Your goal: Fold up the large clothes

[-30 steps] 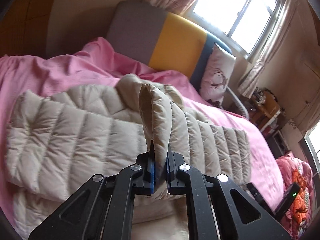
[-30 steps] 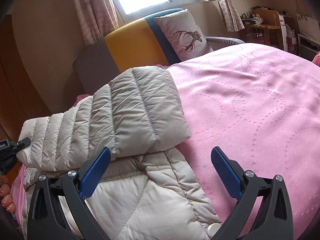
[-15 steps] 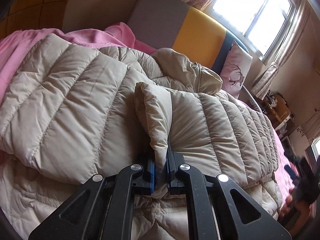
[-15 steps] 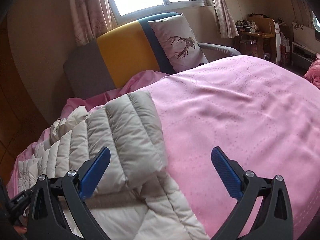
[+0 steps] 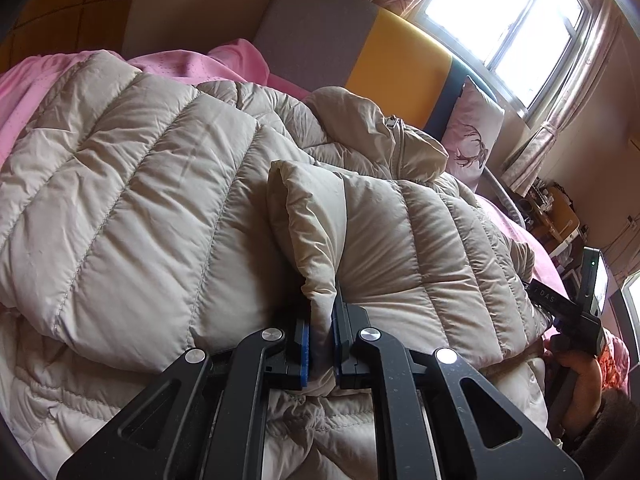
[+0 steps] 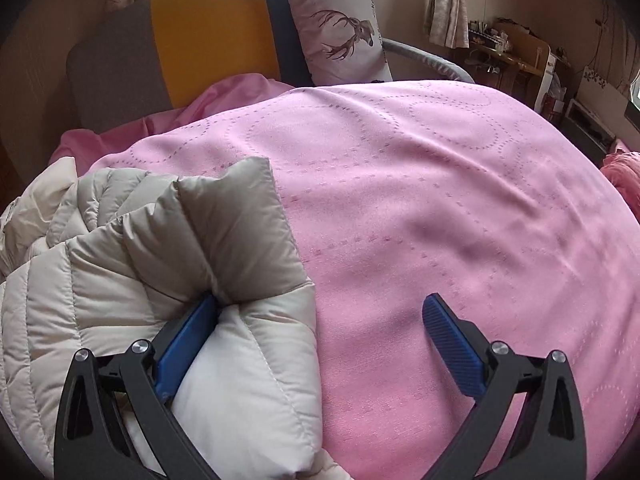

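Left gripper (image 5: pixel 320 344): pinched tight on a sleeve cuff of the beige puffer jacket (image 5: pixel 160 208).
Jacket: spread on the pink bedspread (image 6: pixel 420 200).
Right gripper (image 6: pixel 324 344): jaws spread wide at the jacket's edge, gripping nothing.

Both wrist views look steeply down, close over the jacket (image 5: pixel 160 200), sharing the headboard (image 6: pixel 208 28).
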